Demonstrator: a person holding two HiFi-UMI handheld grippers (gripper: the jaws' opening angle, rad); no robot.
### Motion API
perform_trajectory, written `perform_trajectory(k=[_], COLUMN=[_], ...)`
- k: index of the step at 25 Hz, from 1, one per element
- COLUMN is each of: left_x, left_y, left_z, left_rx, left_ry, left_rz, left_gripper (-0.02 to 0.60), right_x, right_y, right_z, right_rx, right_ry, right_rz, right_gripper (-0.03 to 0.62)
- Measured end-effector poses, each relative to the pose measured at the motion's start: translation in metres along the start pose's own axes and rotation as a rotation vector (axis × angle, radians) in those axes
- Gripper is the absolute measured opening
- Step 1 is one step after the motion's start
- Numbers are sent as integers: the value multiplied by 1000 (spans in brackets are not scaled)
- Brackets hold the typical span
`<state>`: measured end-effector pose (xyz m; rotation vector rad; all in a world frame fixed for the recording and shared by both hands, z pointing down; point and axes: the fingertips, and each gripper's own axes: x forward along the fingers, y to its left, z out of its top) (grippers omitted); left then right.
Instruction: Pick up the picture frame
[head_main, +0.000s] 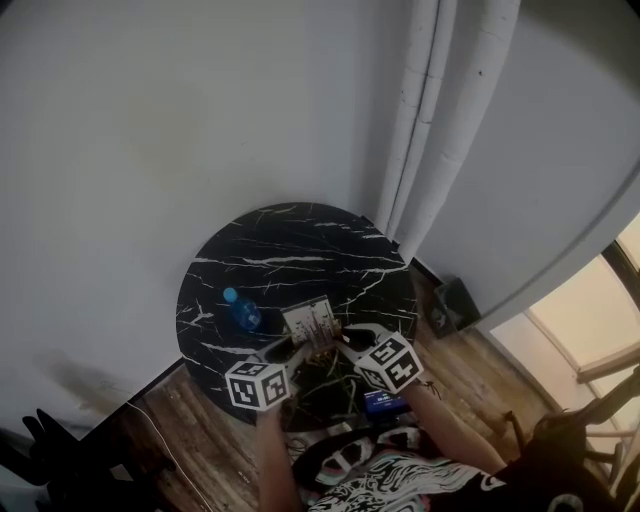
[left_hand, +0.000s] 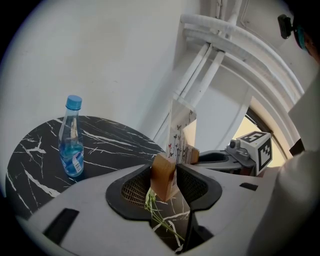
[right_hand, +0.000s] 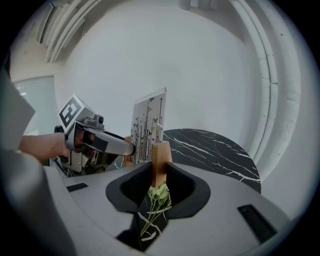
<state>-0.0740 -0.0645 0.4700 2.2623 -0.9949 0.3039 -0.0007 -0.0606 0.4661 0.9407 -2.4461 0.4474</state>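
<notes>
The picture frame (head_main: 309, 320) is a pale printed panel on wooden feet, standing near the front edge of the round black marble table (head_main: 290, 250). My left gripper (head_main: 290, 348) comes at it from the left and my right gripper (head_main: 337, 345) from the right. In the left gripper view the jaws of the left gripper (left_hand: 164, 175) are shut on a wooden foot (left_hand: 162, 179), with the panel (left_hand: 181, 131) upright behind it. In the right gripper view the right gripper (right_hand: 161, 172) is shut on the wooden edge (right_hand: 161, 157) beside the panel (right_hand: 148, 127).
A blue-capped water bottle (head_main: 243, 312) (left_hand: 71, 140) stands on the table, left of the frame. Thin green stems (left_hand: 161, 216) (right_hand: 155, 200) lie on the marble under the jaws. A white wall and white pipes (head_main: 430, 120) rise behind the table. The floor is wooden.
</notes>
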Motion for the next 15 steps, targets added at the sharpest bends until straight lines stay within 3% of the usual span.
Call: perform_trajectory(k=[15], left_x=[3], left_y=[4], left_z=[-2], left_rx=[-22], left_ry=[0], left_rz=[5], left_gripper=[172], right_x=[6], right_y=[-2], right_z=[-5], right_rx=[3], right_ry=[25], right_rz=[1], right_gripper=[91])
